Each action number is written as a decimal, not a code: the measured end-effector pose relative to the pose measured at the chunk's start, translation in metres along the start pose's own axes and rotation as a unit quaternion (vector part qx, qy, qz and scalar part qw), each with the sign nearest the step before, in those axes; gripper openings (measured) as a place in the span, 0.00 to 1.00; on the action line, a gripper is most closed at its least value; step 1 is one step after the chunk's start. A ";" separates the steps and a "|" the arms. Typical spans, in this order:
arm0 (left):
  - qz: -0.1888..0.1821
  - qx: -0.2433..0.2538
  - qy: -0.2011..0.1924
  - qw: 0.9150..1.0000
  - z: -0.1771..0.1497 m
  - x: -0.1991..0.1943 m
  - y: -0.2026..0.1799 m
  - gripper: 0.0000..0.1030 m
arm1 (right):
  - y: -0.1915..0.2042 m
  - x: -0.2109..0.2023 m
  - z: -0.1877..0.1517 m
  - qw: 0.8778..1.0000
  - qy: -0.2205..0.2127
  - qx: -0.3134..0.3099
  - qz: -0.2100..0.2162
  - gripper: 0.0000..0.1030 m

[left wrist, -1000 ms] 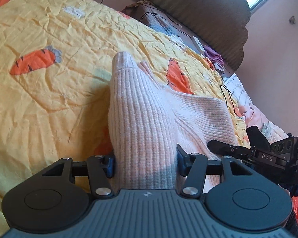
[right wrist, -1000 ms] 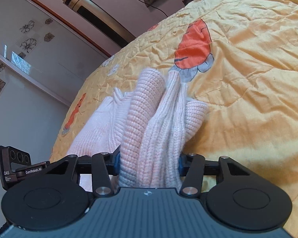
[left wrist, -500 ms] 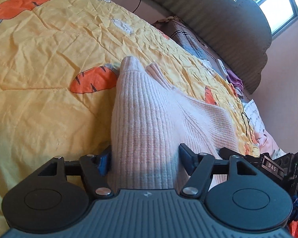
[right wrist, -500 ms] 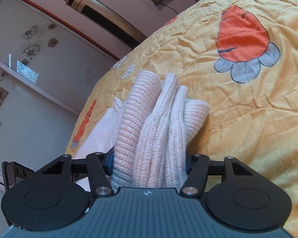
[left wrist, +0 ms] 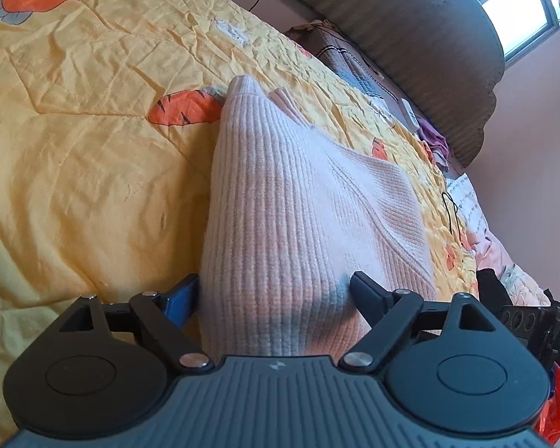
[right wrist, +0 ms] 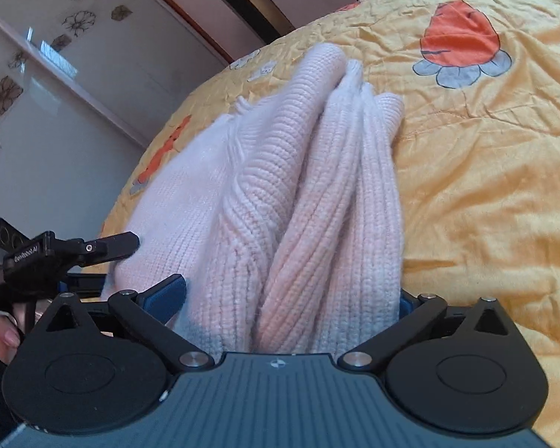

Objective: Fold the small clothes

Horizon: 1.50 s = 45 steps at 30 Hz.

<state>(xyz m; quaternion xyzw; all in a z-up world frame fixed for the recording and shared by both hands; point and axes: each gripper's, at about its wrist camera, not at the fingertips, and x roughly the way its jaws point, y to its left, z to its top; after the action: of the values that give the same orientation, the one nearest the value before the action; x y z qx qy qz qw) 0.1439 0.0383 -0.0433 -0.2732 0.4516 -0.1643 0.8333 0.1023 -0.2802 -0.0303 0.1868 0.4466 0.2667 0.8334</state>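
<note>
Lying bunched on the quilt — pink sweater.

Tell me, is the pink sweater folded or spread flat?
Folded. The sweater lies bunched in thick ribbed layers on the yellow quilt, not spread flat.

Sweater is covering its own near end behind both gripper bodies; pad contact is not resolving. Sweater's left edge is blurring in right view. Right gripper is getting cut by frame edge.
</note>
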 end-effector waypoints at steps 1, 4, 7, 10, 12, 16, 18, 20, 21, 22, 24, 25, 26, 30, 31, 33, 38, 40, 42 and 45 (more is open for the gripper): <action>-0.002 0.002 -0.001 1.000 0.000 0.002 0.001 0.84 | 0.002 0.000 -0.001 1.000 0.001 -0.010 -0.003 0.99; 0.012 0.016 -0.011 1.000 -0.002 0.007 -0.001 0.72 | 0.002 -0.002 -0.001 1.000 -0.003 -0.003 -0.006 0.88; 0.031 0.038 -0.022 0.999 -0.001 0.001 -0.012 0.57 | 0.006 -0.004 -0.002 1.000 -0.006 -0.002 -0.013 0.71; 0.050 0.062 -0.038 0.996 0.006 -0.013 -0.021 0.52 | 0.013 -0.007 -0.001 1.000 -0.013 0.003 -0.009 0.63; 0.059 0.068 -0.058 0.994 0.013 -0.024 -0.020 0.52 | 0.024 -0.010 0.005 1.000 -0.025 0.001 0.015 0.62; 0.086 0.076 -0.049 0.992 0.010 -0.014 -0.010 0.55 | 0.038 0.003 0.011 0.999 -0.017 -0.018 0.034 0.61; 0.087 0.091 -0.064 0.990 -0.003 -0.014 -0.010 0.56 | 0.030 0.020 0.007 1.000 0.007 -0.019 0.018 0.61; 0.079 0.091 -0.063 0.991 -0.006 -0.018 -0.009 0.62 | 0.017 0.019 0.001 0.999 0.003 0.004 0.039 0.60; 0.074 0.090 -0.063 0.991 -0.006 -0.021 -0.007 0.62 | 0.013 0.017 -0.001 0.999 0.002 0.014 0.047 0.60; 0.067 0.087 -0.060 0.992 -0.003 -0.025 -0.004 0.62 | 0.010 0.016 -0.002 0.998 0.002 0.019 0.052 0.64; 0.051 0.072 -0.057 0.994 0.006 -0.037 0.001 0.62 | 0.006 0.011 -0.001 0.997 0.003 0.046 0.058 0.71; 0.043 0.072 -0.064 0.994 0.011 -0.045 0.003 0.60 | 0.003 0.006 0.002 0.996 0.002 0.061 0.061 0.70; 0.037 0.077 -0.077 0.993 0.016 -0.052 0.004 0.60 | 0.001 -0.001 0.006 0.995 -0.006 0.075 0.065 0.72; 0.040 0.066 -0.076 0.994 0.050 -0.039 0.012 0.68 | -0.020 -0.026 0.031 0.988 -0.068 0.121 0.068 0.91; 0.044 0.062 -0.059 0.995 0.059 -0.024 0.014 0.68 | -0.026 -0.024 0.041 0.988 -0.077 0.126 0.046 0.90; 0.057 0.059 -0.041 0.996 0.072 0.002 0.016 0.70 | -0.039 -0.004 0.067 0.986 -0.072 0.150 0.018 0.90; 0.054 0.093 -0.028 0.994 0.082 0.035 -0.001 0.65 | -0.041 0.044 0.097 0.986 -0.034 0.166 -0.005 0.89; 0.079 0.136 -0.042 0.987 0.078 0.036 -0.017 0.52 | -0.030 0.055 0.098 0.991 -0.049 0.122 -0.009 0.73; 0.089 0.171 -0.067 0.979 0.071 0.024 -0.033 0.44 | -0.018 0.064 0.100 0.996 -0.049 0.080 -0.014 0.50; 0.078 0.184 -0.091 0.976 0.067 0.012 -0.039 0.40 | 0.000 0.056 0.110 0.997 -0.070 0.022 -0.004 0.46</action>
<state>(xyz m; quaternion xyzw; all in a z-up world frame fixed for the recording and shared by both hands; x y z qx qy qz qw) 0.2053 0.0213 0.0024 -0.0933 0.3561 -0.1539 0.9170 0.2207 -0.2538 -0.0075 0.2214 0.3934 0.2399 0.8595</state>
